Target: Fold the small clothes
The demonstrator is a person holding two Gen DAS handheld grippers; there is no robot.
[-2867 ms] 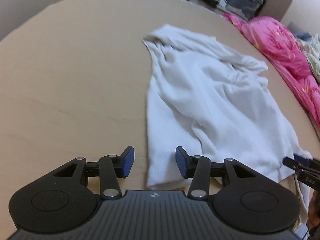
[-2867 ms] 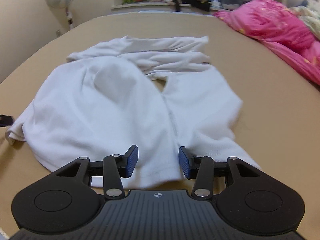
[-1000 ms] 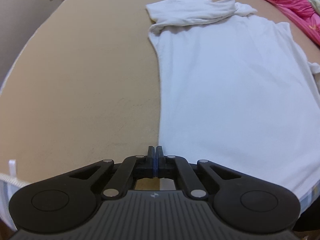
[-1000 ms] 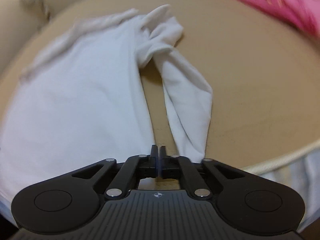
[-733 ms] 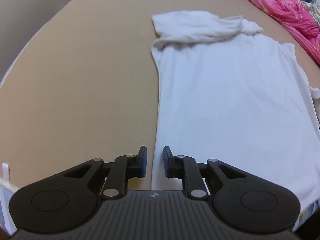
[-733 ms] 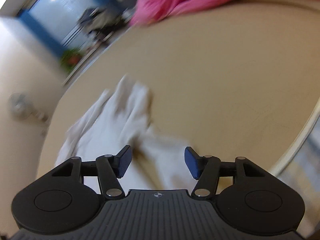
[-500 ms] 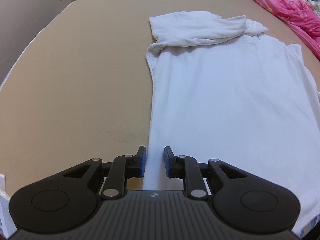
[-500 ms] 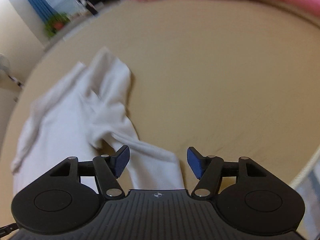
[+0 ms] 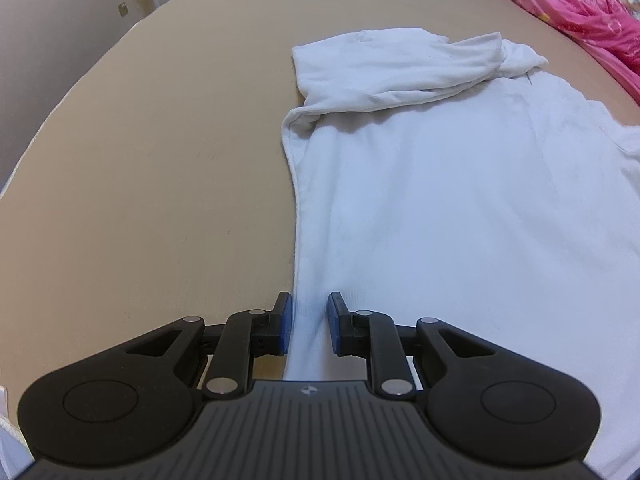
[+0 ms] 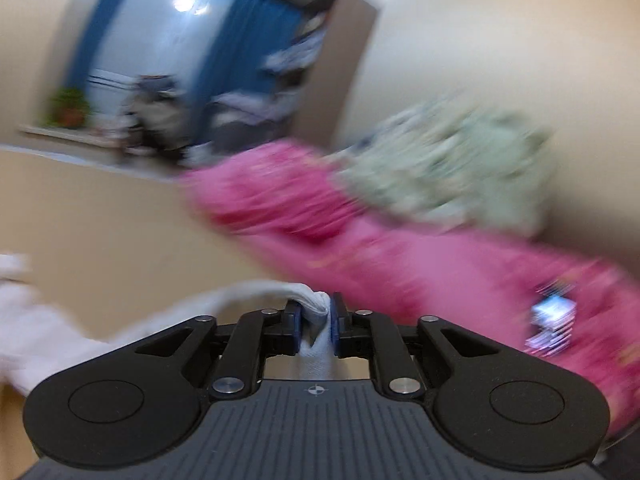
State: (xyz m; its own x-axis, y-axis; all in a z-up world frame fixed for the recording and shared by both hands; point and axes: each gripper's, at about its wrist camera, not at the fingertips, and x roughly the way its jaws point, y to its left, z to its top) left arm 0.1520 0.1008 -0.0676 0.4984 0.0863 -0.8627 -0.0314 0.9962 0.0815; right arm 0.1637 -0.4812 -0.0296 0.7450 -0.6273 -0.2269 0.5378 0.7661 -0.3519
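Observation:
A white shirt (image 9: 460, 184) lies spread flat on the tan surface (image 9: 160, 168), its far sleeve folded across the top. My left gripper (image 9: 308, 322) is open, low over the shirt's near left hem, with cloth between the blue pads but not pinched. My right gripper (image 10: 316, 322) is shut on a bunched piece of the white shirt (image 10: 316, 312) and holds it lifted; the cloth trails off to the left. The right wrist view is blurred by motion.
A pink quilt (image 9: 580, 8) lies along the far right edge of the surface; it also shows in the right wrist view (image 10: 360, 240) with a pale green cloth (image 10: 448, 164) on it. A wall and a blue curtain (image 10: 240, 52) stand behind.
My left gripper opened and let go of the hem. My right gripper opened, moved to the sleeve, shut on it and lifted it while swinging right.

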